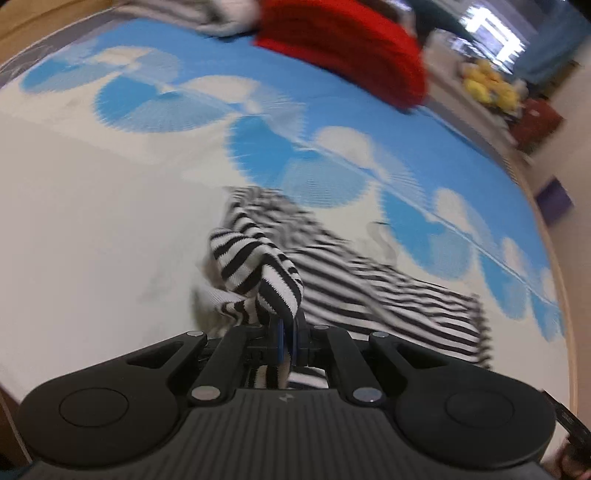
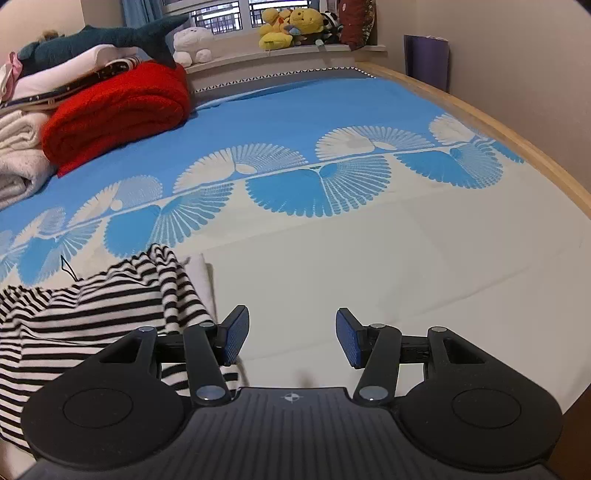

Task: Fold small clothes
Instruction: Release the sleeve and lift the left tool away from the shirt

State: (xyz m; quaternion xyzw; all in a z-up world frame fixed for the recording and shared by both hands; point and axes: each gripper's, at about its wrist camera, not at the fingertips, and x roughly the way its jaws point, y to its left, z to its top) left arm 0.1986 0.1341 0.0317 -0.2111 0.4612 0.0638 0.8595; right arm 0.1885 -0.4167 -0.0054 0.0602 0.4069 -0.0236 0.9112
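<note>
A black-and-white striped garment (image 1: 332, 266) lies on the bed's blue-and-white cover (image 1: 110, 221). My left gripper (image 1: 286, 332) is shut on a bunched fold of it, and the cloth rises from the bed up to the pads. In the right wrist view the same striped garment (image 2: 92, 317) spreads over the lower left, with a white inner layer showing at its edge. My right gripper (image 2: 291, 338) is open over bare white cover just right of the garment, with nothing between its blue pads (image 2: 236, 334).
A rolled red blanket (image 2: 118, 110) and a stack of folded white linen (image 2: 18, 155) sit at the far left of the bed. Plush toys (image 2: 288, 26) line the window sill. The bed's wooden rim (image 2: 517, 136) runs along the right.
</note>
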